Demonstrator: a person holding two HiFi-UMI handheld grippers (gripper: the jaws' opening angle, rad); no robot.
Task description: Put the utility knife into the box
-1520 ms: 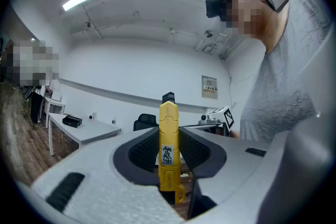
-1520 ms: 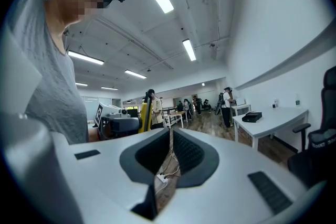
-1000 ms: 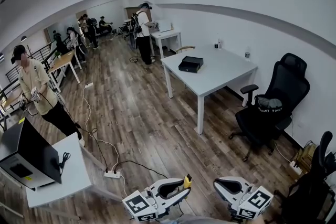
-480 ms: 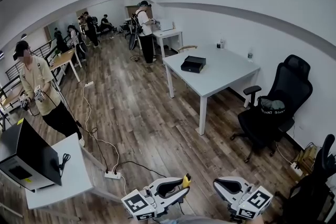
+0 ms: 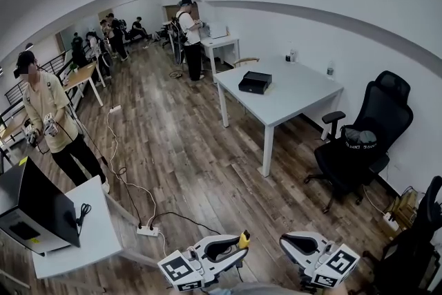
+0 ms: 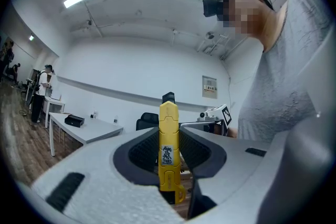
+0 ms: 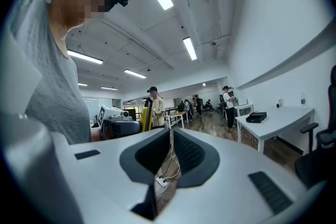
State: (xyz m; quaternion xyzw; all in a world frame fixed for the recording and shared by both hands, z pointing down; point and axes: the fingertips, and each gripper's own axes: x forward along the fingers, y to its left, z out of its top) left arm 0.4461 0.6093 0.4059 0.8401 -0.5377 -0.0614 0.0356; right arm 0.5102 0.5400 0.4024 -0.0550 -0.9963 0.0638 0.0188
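The yellow utility knife (image 6: 168, 153) stands upright between the pads of my left gripper (image 6: 169, 131), which is shut on it. In the head view that gripper (image 5: 231, 250) sits at the bottom edge, and the knife (image 5: 244, 240) shows as a yellow tip at its end. My right gripper (image 5: 293, 245) is beside it, shut and empty, its jaw tips meeting (image 7: 170, 132). The black box (image 5: 255, 82) lies far off on the white table (image 5: 297, 97). It is small in both gripper views, as the box (image 6: 74, 121) and the box (image 7: 256, 117).
A black office chair (image 5: 360, 141) stands right of the table. Cables and a power strip (image 5: 147, 230) lie on the wooden floor ahead. A white desk (image 5: 83, 235) with a black case is at left, with a person (image 5: 47, 114) behind it. Several people stand far back.
The room has shifted slightly in the head view, with the table and box a little to the right. Both grippers keep their places at the bottom edge, the knife still held.
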